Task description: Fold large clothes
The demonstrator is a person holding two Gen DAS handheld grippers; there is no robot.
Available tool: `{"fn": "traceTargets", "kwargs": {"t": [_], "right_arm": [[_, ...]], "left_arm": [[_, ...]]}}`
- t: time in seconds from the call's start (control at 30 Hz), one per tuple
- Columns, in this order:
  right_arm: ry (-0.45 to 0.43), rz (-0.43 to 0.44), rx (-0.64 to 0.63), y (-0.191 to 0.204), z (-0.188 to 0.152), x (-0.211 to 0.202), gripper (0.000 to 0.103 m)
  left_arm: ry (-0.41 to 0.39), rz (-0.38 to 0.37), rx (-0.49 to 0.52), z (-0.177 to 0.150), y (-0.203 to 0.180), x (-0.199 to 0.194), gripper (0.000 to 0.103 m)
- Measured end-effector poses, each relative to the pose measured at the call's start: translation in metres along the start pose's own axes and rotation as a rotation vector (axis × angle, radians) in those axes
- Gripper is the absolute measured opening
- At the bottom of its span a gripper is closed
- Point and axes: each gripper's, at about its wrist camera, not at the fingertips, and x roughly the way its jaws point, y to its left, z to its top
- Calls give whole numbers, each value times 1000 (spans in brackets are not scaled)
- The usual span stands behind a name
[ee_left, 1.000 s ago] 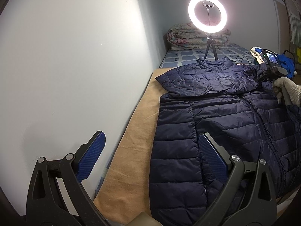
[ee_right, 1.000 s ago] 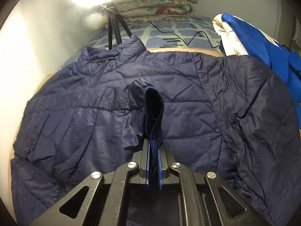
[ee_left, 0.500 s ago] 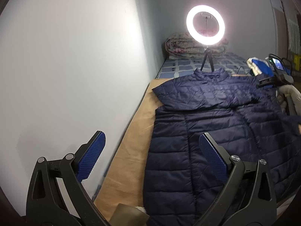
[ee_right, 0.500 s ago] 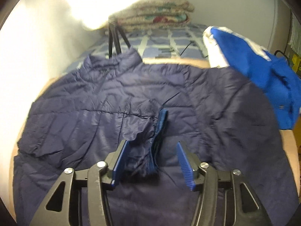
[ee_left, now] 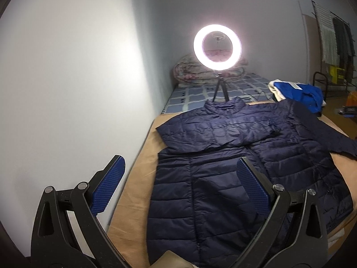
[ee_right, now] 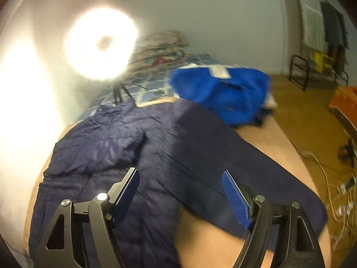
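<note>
A navy quilted jacket lies flat on the tan bed cover. Its left sleeve is folded across the chest; its right sleeve stretches out to the right. The jacket also shows in the right wrist view. My left gripper is open and empty above the jacket's lower left. My right gripper is open and empty above the jacket's right side and sleeve.
A lit ring light on a tripod stands behind the collar. A folded quilt lies at the head of the bed. A blue garment lies at the far right. A wall runs along the left. Cables lie on the floor.
My right gripper opened and let go of the left sleeve cuff, leaving it folded on the chest, then pulled back to the right. My left gripper rose a little, staying open.
</note>
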Motion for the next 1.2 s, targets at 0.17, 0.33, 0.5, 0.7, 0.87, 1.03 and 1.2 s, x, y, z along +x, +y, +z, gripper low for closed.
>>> {"fn": "traceTargets", "kwargs": {"t": [0.17, 0.33, 0.5, 0.7, 0.87, 1.03, 1.2], "right_arm": [[45, -113, 83, -68, -42, -30, 79], [113, -155, 269, -147, -79, -44, 77], [143, -122, 420, -202, -96, -44, 69], [174, -77, 583, -233, -110, -24, 64], [180, -54, 684, -244, -120, -7, 59], [187, -90, 722, -251, -121, 6, 53], [217, -141, 596, -234, -111, 17, 24]], "left_arm": [[4, -12, 6, 1, -10, -2, 102], [38, -18, 5, -2, -12, 6, 102], [66, -11, 10, -8, -15, 14, 102], [107, -9, -7, -16, -11, 23, 102], [129, 2, -24, -20, -3, 27, 102], [149, 11, -25, -25, 3, 31, 102], [159, 3, -11, -29, 3, 34, 102]]}}
